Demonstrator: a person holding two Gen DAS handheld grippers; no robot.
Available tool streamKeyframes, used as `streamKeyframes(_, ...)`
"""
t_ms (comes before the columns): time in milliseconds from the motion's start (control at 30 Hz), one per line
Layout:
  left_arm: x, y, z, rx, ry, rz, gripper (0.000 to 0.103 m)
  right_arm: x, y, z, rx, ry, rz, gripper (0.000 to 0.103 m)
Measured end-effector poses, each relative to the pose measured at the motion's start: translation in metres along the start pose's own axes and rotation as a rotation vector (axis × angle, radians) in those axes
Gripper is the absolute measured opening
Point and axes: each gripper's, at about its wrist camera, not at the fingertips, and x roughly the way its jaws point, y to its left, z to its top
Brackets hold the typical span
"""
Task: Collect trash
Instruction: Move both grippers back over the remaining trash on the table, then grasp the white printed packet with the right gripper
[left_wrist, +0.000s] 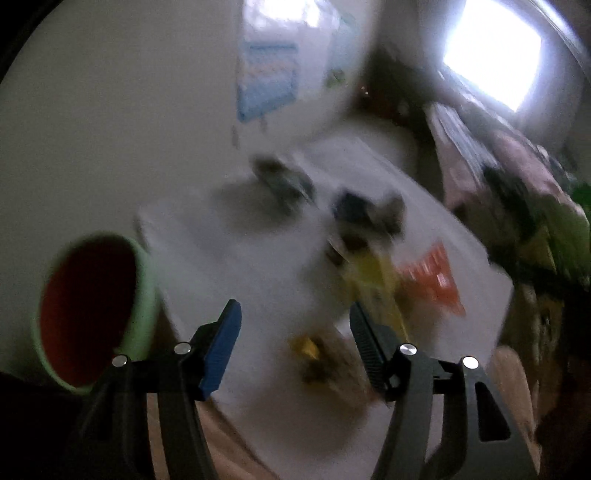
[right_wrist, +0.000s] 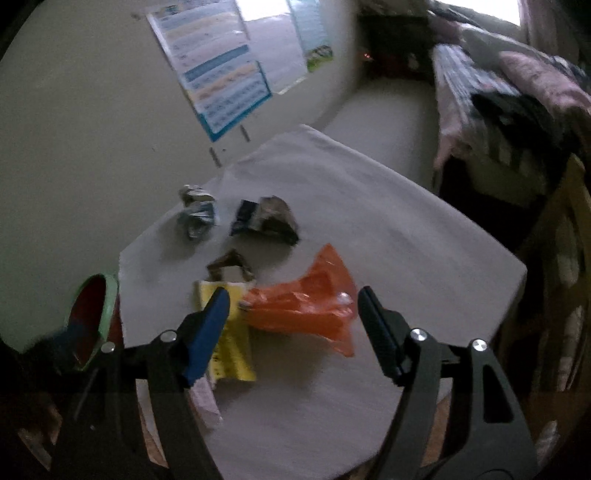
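Several pieces of trash lie on a white table (right_wrist: 388, 229): an orange plastic bag (right_wrist: 306, 306), a yellow wrapper (right_wrist: 231, 354), a crumpled silver wrapper (right_wrist: 197, 214), a dark crumpled wrapper (right_wrist: 267, 219) and a small brown scrap (right_wrist: 229, 266). My right gripper (right_wrist: 293, 299) is open and empty, just above the orange bag. My left gripper (left_wrist: 295, 317) is open and empty over the near table edge; its view is blurred, with the orange bag (left_wrist: 436, 280) and yellow wrapper (left_wrist: 373, 280) ahead. A green bin with a red inside (left_wrist: 92, 310) stands at the table's left, also in the right wrist view (right_wrist: 92, 317).
A wall with a blue poster (right_wrist: 221, 74) is behind the table. A bed with heaped clothes (right_wrist: 517, 92) is at the right. A bright window (left_wrist: 491, 48) is at the back. A pink slip (right_wrist: 203, 398) lies near the table's front edge.
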Motion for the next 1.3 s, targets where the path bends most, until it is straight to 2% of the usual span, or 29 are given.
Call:
streamKeyframes(133, 0.021, -0.015, -0.014, 0.064, 0.069, 0.014, 0.058, 0.004, -0.006, -0.004, 0.009, 0.016, 0.014, 0.070)
streamKeyframes(267, 0.033, 0.002, -0.016, -0.004, 0.105, 0.030, 0.058, 0.011, 0.001, -0.008, -0.011, 0.053, 0.050, 0.070)
streamKeyframes(433, 0.051, 0.021, -0.025, -0.075, 0.183, 0.023, 0.056, 0.033, 0.019, -0.025, -0.061, 0.160, 0.119, 0.070)
streamKeyframes(667, 0.042, 0.032, -0.023, -0.094, 0.141, 0.049, 0.057, 0.065, 0.065, -0.072, -0.128, 0.368, 0.289, 0.070)
streamKeyframes(800, 0.040, 0.034, -0.025, -0.094, 0.141, 0.049, 0.057, 0.080, 0.085, -0.087, -0.186, 0.411, 0.285, 0.069)
streamKeyframes(833, 0.040, 0.034, -0.025, -0.093, 0.140, 0.050, 0.057, 0.083, 0.088, -0.089, -0.192, 0.417, 0.289, 0.061)
streamKeyframes(867, 0.040, 0.034, -0.025, -0.093, 0.140, 0.050, 0.057, 0.086, 0.090, -0.090, -0.194, 0.429, 0.291, 0.045)
streamKeyframes(900, 0.039, 0.035, -0.025, -0.093, 0.140, 0.049, 0.057, 0.088, 0.089, -0.091, -0.189, 0.439, 0.295, 0.041)
streamKeyframes(1000, 0.038, 0.035, -0.025, -0.097, 0.133, 0.050, 0.057, 0.081, 0.086, -0.088, -0.169, 0.414, 0.316, 0.034)
streamKeyframes(1033, 0.038, 0.035, -0.025, -0.097, 0.130, 0.053, 0.057, 0.076, 0.085, -0.085, -0.162, 0.394, 0.321, 0.030)
streamKeyframes(1067, 0.038, 0.036, -0.025, -0.097, 0.128, 0.055, 0.057, 0.069, 0.084, -0.080, -0.151, 0.364, 0.335, 0.021)
streamKeyframes(1133, 0.038, 0.036, -0.026, -0.097, 0.129, 0.058, 0.057, 0.056, 0.081, -0.068, -0.131, 0.307, 0.345, 0.021)
streamKeyframes(1300, 0.041, 0.028, -0.027, -0.067, 0.142, 0.047, 0.057, 0.031, 0.067, -0.047, -0.110, 0.177, 0.299, 0.021)
